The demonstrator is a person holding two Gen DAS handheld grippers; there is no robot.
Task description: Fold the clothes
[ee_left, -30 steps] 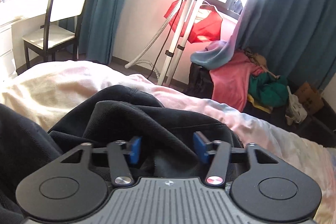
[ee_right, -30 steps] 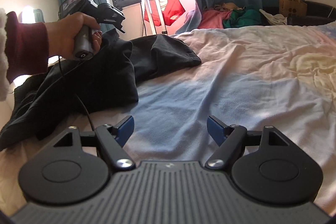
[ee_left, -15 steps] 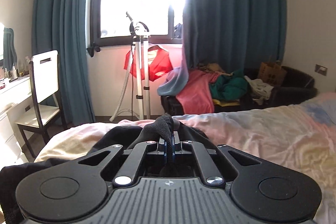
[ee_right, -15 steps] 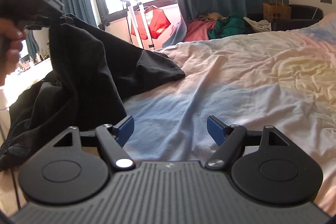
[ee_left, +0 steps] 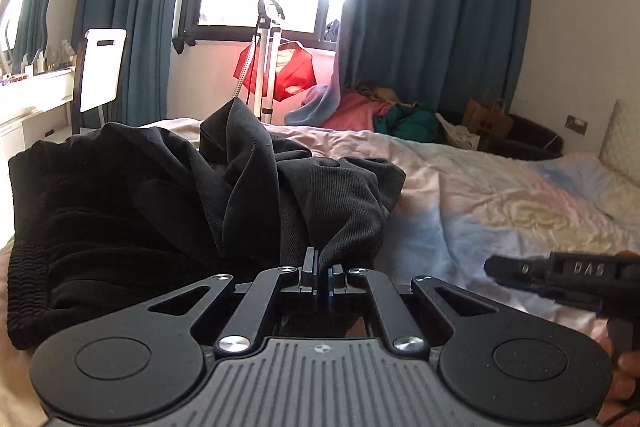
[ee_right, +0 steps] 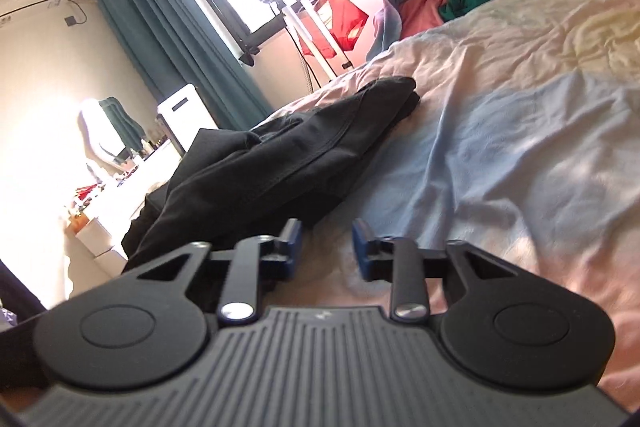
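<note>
A black garment lies bunched on the pastel bedspread, with a ribbed cuff at the left. My left gripper is shut on a fold of its near edge. The garment also shows in the right wrist view, stretching away to the upper right. My right gripper is open and empty, low over the bedspread, with its left fingertip at the garment's near edge. The right gripper also shows at the right edge of the left wrist view.
A garment steamer stand with a red top stands by the window. A heap of clothes lies on a dark sofa beyond the bed. A white chair and dresser stand at the left.
My left gripper closed on the black garment, lifted it, then came down low near the bed. My right gripper tilted, moved up to the garment's edge and narrowed its opening.
</note>
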